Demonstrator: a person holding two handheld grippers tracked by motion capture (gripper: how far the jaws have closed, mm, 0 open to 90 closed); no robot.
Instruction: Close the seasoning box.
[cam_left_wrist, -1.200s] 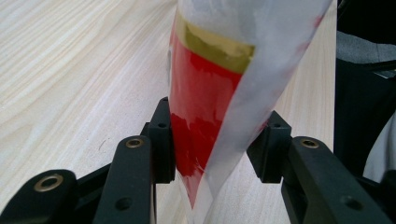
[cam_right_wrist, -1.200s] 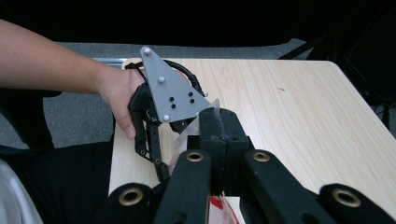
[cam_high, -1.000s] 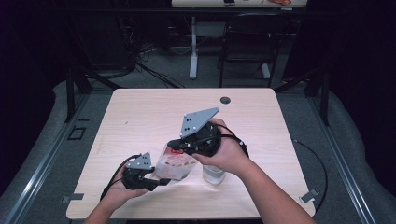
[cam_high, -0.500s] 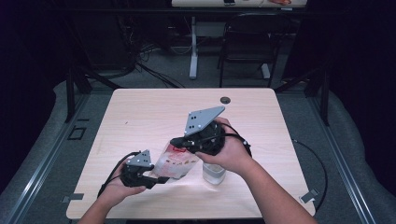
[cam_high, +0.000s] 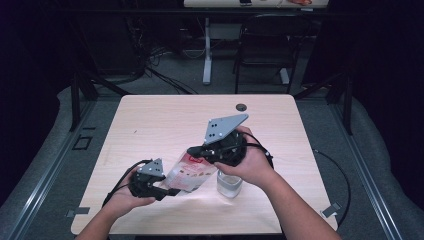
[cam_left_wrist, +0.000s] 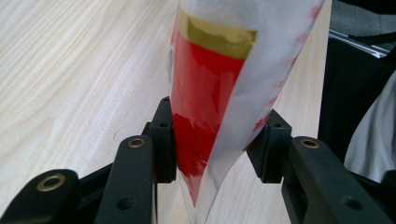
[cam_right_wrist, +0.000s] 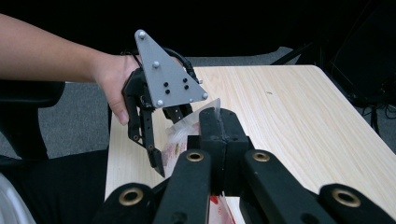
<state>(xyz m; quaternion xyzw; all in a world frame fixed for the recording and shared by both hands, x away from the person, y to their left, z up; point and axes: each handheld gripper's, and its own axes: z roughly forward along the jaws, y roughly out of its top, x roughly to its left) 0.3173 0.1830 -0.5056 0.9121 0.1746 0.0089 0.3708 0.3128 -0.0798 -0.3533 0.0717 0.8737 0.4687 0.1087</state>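
The snack bag hangs tilted above the table, stretched between both grippers, likely so its top can be torn open beside the small cup. The left gripper, half open, clamps the bag's lower end; the right gripper, fully closed, pinches its top edge.

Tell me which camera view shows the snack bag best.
The high view: the whole snack bag shows, stretched between both grippers beside a clear cup. The left gripper view shows a close red-and-white end of it between the jaws. The right gripper view shows just an edge pinched in shut jaws.
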